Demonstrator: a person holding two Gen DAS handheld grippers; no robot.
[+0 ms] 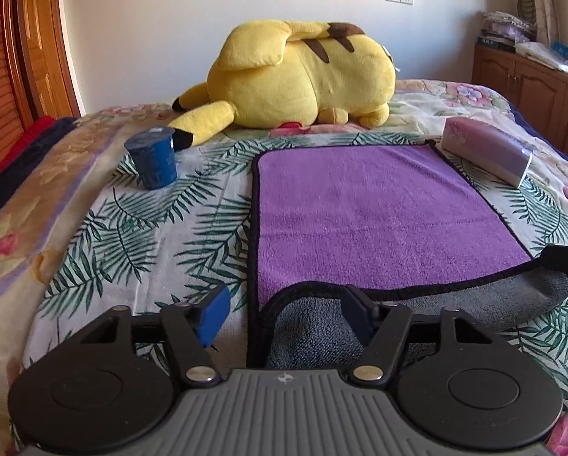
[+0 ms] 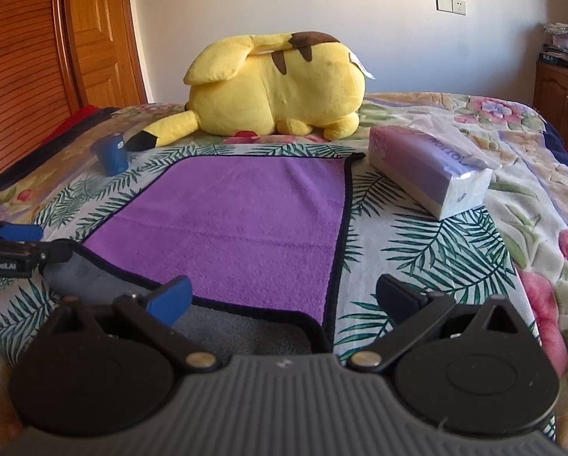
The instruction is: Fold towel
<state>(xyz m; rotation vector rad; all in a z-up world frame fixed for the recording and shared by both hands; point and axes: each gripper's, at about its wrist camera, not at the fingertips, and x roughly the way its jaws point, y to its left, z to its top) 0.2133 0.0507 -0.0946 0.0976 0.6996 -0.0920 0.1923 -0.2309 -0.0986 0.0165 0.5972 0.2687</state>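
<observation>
We hover over bed: both grippers, left gripper [image 1: 284, 313] and right gripper [image 2: 284, 300], fingers wide, each straddling near corner of purple towel [image 1: 367, 205], long axis running away.

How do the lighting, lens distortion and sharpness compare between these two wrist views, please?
Left wrist view: warm daylight, strong fisheye bending of the door frame, dark vignette in the top corners, towel sharp, left gripper in shade. Right wrist view: similar light, bed curving at the edges, right gripper slightly soft, plush evenly lit, no glare.
</observation>
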